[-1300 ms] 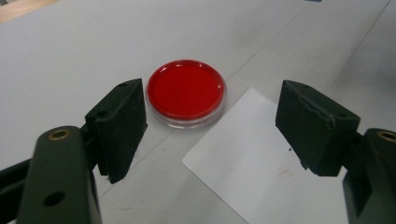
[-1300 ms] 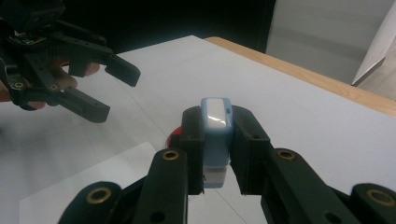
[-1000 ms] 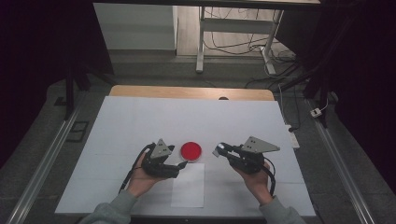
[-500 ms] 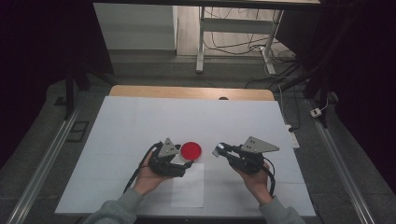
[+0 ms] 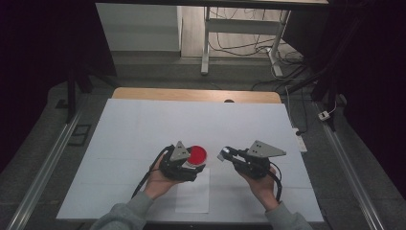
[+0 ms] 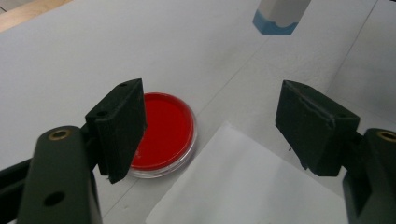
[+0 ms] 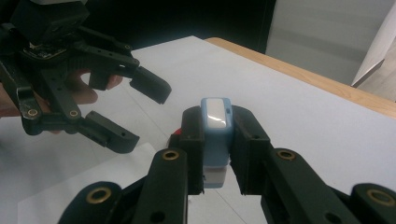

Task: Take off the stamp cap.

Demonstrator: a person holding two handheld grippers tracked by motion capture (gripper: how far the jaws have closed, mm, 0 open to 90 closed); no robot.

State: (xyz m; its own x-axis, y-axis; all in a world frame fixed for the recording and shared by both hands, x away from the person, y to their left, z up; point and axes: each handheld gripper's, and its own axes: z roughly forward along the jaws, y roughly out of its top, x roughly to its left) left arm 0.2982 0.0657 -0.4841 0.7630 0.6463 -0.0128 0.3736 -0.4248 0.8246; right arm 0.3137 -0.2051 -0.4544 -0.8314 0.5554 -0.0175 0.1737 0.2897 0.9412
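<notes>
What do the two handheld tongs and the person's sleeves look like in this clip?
Both the left tongs and right tongs are black, with blocky rectangular pads, brass-coloured pivot pins and a grey three-cornered plate on top. A black cable trails from each. The sleeves are grey-green.

The right hand-held gripper (image 7: 215, 154) clamps a blue-white stamp (image 7: 216, 135) (upright) over the table (image 7: 299, 116).

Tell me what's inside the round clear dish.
The round clear dish holds a flat red filling that reaches nearly to its rim. The left tool's near jaw covers the dish's left part, so whatever lies there can't be seen.
</notes>
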